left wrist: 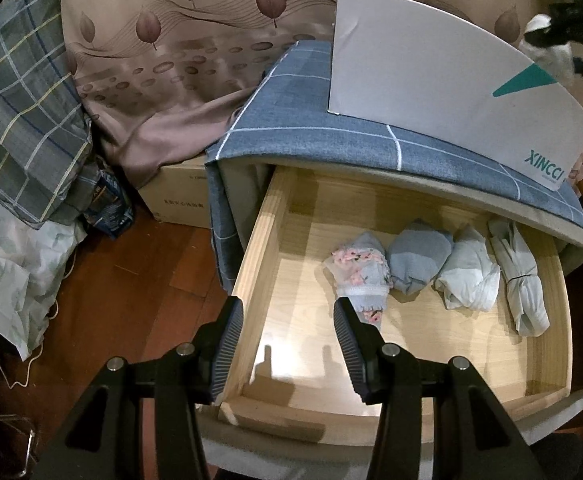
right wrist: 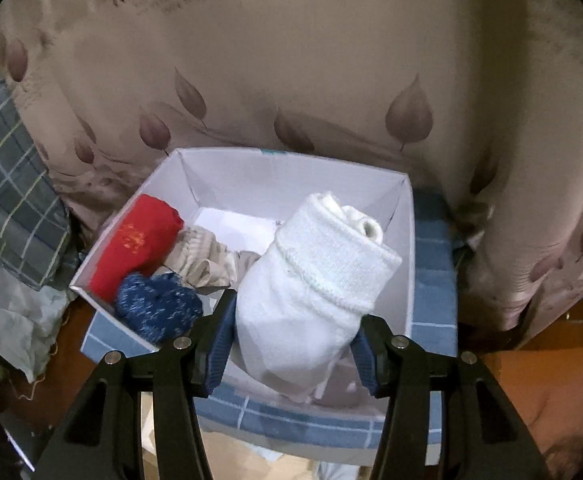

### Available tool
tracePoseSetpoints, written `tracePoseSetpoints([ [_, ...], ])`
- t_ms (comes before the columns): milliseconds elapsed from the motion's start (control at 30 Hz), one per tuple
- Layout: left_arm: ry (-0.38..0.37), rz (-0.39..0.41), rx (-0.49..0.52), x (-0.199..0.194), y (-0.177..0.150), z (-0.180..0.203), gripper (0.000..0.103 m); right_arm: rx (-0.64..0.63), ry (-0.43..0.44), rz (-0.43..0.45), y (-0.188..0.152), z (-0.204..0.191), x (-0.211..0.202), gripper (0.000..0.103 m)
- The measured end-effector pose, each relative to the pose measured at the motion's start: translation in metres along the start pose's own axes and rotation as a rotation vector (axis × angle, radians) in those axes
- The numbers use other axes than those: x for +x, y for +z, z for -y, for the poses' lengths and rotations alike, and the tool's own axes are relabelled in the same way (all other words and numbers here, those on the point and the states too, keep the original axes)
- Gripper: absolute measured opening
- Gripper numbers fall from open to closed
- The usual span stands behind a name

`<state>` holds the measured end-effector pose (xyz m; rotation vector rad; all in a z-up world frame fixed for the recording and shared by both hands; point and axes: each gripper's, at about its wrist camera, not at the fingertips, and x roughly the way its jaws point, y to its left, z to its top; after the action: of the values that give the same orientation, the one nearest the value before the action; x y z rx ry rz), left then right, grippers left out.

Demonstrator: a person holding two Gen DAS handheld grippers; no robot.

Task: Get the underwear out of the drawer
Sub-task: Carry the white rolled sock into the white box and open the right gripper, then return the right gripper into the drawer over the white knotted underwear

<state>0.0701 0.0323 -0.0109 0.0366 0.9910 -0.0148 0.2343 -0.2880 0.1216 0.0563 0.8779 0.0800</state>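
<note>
The left tool (left wrist: 287, 308) is hanging spread and empty over the front left of the open wooden drawer (left wrist: 259, 240). Inside it, four rolled underwear pieces are lying in a row: a floral one (left wrist: 361, 268), a blue one (left wrist: 419, 254), a pale one (left wrist: 469, 270) and a white one (left wrist: 521, 276). The right tool (right wrist: 293, 340) is pinching a white rolled underwear (right wrist: 315, 284) over the white box (right wrist: 291, 172), which is holding a red bundle (right wrist: 131, 240), a beige bundle (right wrist: 207, 256) and a blue speckled bundle (right wrist: 157, 306).

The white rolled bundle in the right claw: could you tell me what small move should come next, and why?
Probably lower it a little and open the right claw. The white bundle is clamped above the white box, which already holds a red roll and a blue one.
</note>
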Motion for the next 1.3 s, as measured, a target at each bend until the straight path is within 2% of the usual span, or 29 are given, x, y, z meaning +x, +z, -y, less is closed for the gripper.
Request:
tracePoseSetpoints([
  [267,-0.006,-0.005,-0.011,0.002,0.002,-0.003,0.048,0.008,-0.011,-0.116,-0.002,0.003,0.056,0.051],
  [500,-0.008,-0.01,-0.009,0.003,0.003,-0.005,0.048,-0.022,-0.007,-0.162,-0.006,-0.007,0.07,0.055],
  [600,-0.009,-0.011,-0.012,0.003,0.003,-0.005,0.048,-0.023,-0.021,-0.136,-0.006,-0.005,0.064,0.065],
  [800,-0.005,-0.014,-0.027,0.004,0.003,-0.007,0.048,-0.029,0.02,-0.04,-0.007,-0.003,0.015,0.066],
  [967,-0.008,-0.015,-0.056,0.004,0.002,-0.012,0.048,-0.105,0.057,0.015,-0.046,-0.006,-0.035,0.066],
  [1067,-0.007,-0.011,-0.067,0.002,0.002,-0.015,0.048,-0.151,0.078,0.006,-0.076,-0.008,-0.05,0.066],
  [1200,-0.008,-0.003,-0.078,0.001,0.002,-0.016,0.048,-0.221,0.104,-0.059,-0.125,-0.008,-0.051,0.066],
  [1300,-0.014,-0.002,-0.089,0.001,0.002,-0.018,0.048,-0.234,0.092,-0.136,-0.153,0.001,-0.032,0.064],
])
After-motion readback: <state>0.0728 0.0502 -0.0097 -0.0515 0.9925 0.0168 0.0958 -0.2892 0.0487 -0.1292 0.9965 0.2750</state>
